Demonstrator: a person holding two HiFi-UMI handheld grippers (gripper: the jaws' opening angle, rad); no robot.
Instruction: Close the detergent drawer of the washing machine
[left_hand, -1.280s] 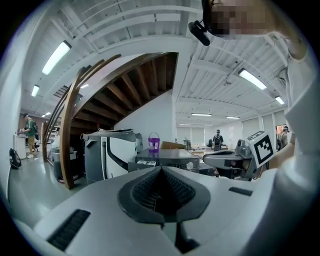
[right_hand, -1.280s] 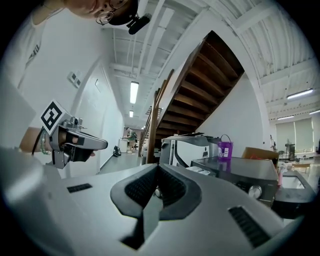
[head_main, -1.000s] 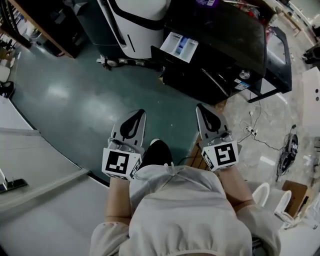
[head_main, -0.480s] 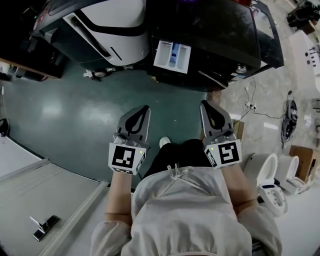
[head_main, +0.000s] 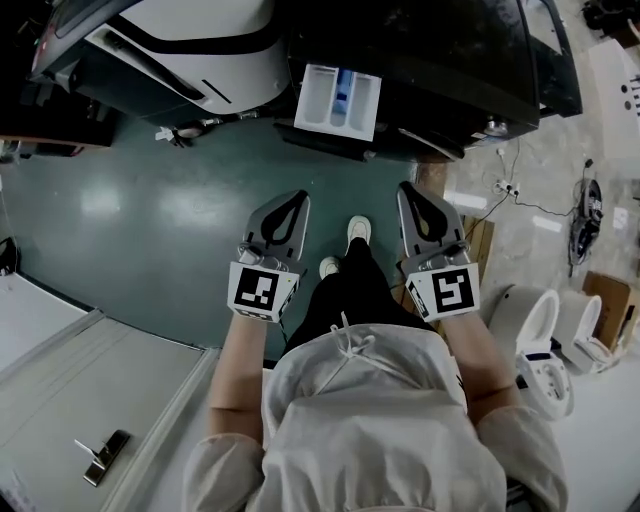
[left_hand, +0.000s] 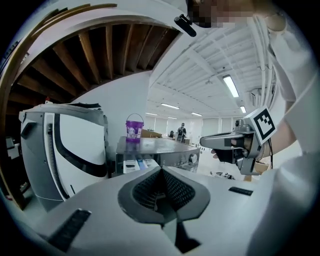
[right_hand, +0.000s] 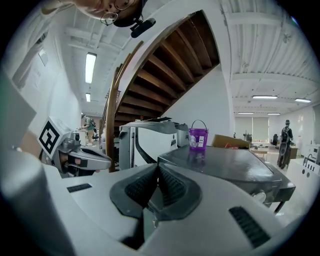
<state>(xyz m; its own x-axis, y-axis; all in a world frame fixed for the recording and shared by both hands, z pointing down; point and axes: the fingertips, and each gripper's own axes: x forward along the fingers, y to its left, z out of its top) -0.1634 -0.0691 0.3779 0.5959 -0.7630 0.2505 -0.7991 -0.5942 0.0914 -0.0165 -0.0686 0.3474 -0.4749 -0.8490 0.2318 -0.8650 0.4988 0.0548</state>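
The dark washing machine (head_main: 440, 60) stands at the top of the head view, its white detergent drawer (head_main: 338, 100) pulled out toward me. Both grippers hover over the green floor, short of the machine. My left gripper (head_main: 297, 198) is shut and holds nothing, below and left of the drawer. My right gripper (head_main: 410, 190) is also shut and empty, below and right of it. In the left gripper view the shut left gripper (left_hand: 161, 171) points at the drawer (left_hand: 134, 164). The right gripper (right_hand: 159, 168) points at the machine top (right_hand: 225, 162); the drawer is hidden there.
A purple bucket (right_hand: 198, 136) sits on the washing machine. A white and black appliance (head_main: 200, 45) stands left of it. Cables (head_main: 510, 190), a wooden pallet (head_main: 482, 240) and white toilets (head_main: 545, 340) lie to the right. My shoes (head_main: 356, 232) are between the grippers.
The person has stepped toward the washing machine, so the drawer now lies nearer the grippers and more centred. Both grippers stay shut and empty.
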